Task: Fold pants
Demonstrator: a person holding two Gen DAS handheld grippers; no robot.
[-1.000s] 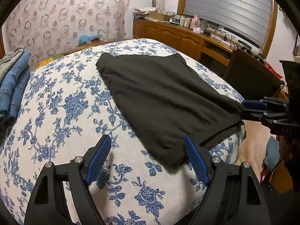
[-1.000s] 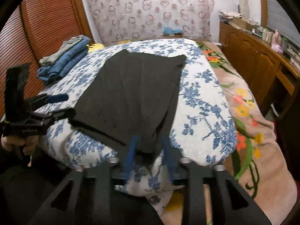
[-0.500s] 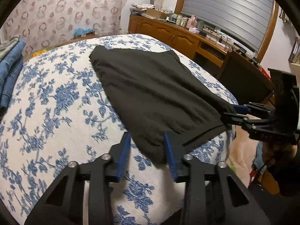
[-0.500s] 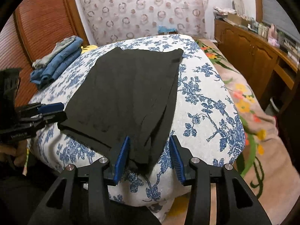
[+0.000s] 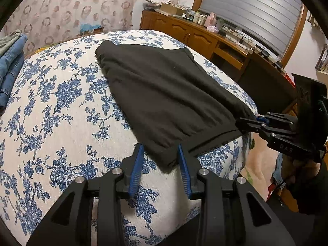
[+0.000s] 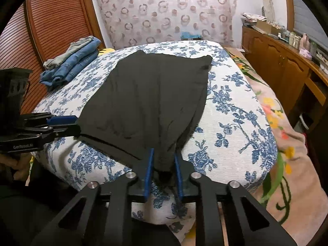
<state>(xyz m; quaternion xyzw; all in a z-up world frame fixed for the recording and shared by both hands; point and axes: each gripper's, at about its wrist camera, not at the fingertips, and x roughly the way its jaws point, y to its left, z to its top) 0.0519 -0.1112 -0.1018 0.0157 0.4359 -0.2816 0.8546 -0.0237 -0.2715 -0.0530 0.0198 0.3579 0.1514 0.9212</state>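
right gripper [image 6: 163, 164] has just been closing — now clamped on the near right corner of the black pants [image 6: 151, 94], cloth bunched between its pads. left gripper [image 5: 161, 160] straddles the near left corner, jaws narrowed around the hem; whether the pads press cannot be told. the pants lie flat on the floral bed [image 6: 235, 106], long axis running away from both grippers toward the curtain — each gripper equally near its corner. the pants' far edge is foreshortened, layers underneath hidden.
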